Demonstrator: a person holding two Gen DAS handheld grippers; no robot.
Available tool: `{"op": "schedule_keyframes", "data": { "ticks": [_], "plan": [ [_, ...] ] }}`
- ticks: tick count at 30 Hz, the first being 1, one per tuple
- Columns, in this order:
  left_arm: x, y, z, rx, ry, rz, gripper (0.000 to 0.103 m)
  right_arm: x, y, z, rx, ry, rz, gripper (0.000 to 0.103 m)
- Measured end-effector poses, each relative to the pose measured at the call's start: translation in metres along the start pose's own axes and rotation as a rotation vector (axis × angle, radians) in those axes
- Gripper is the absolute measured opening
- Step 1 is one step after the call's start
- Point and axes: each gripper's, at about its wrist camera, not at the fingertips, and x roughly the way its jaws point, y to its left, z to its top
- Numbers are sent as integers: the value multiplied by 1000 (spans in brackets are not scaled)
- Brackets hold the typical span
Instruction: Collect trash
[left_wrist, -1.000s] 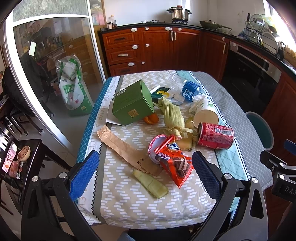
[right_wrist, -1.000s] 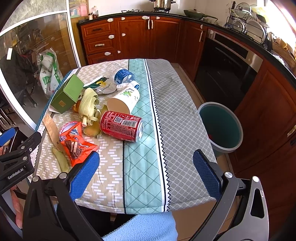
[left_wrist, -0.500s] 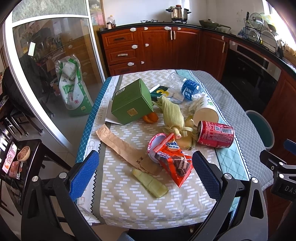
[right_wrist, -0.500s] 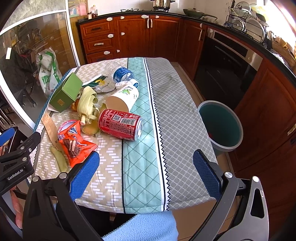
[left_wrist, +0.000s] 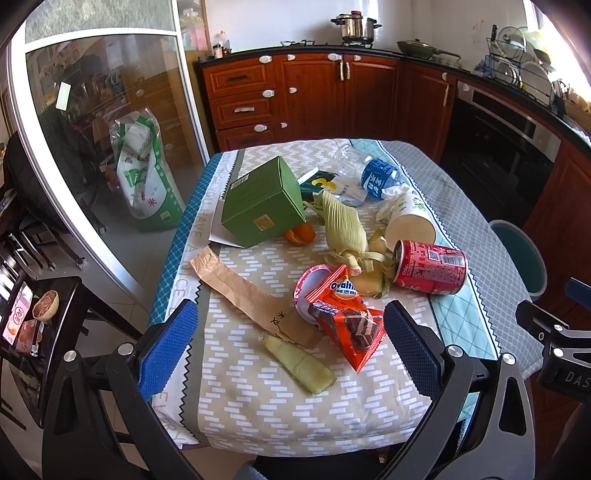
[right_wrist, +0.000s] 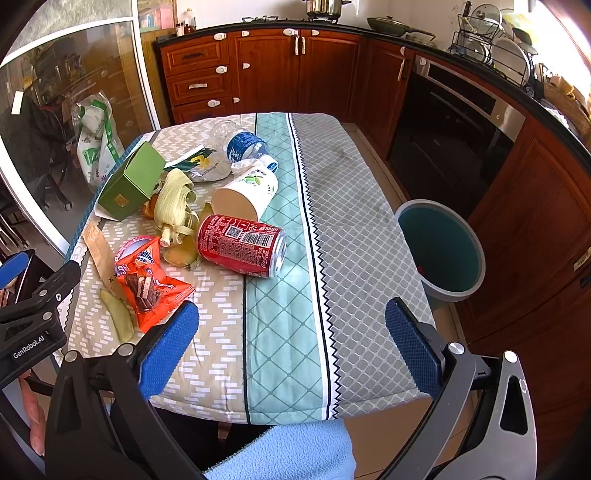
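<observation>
Both the left gripper (left_wrist: 291, 345) and right gripper (right_wrist: 290, 341) hover over the table's (right_wrist: 354, 206) near edge, jaws wide and empty, the red soda can (right_wrist: 242, 245) lying sideways along it.

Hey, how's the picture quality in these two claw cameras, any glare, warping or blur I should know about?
Left wrist view: strong fisheye bends the glass door frame, black corners, top right blown out by daylight, table trash sharp. Right wrist view: same warping, sun patch and glare on the red can, bin interior shaded, open right claw close but reasonably sharp.
</observation>
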Motion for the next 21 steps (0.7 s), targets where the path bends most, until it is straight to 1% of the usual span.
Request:
{"op": "schedule_keyframes", "data": {
  "ticks": [10, 16, 19, 21],
  "plan": [
    [7, 2, -5, -1, 10, -24, 101, 4, 1, -1, -4, 9, -7, 97],
    [7, 14, -5, 9, -16, -14, 101, 6, 0, -2, -7, 11, -14, 97],
    [13, 24, -9, 12, -12, -9, 101, 9, -1, -3, -8, 14, -24, 97],
    [18, 32, -14, 10, -4, -24, 101, 12, -2, -4, -4, 13, -24, 97]
  ]
}}
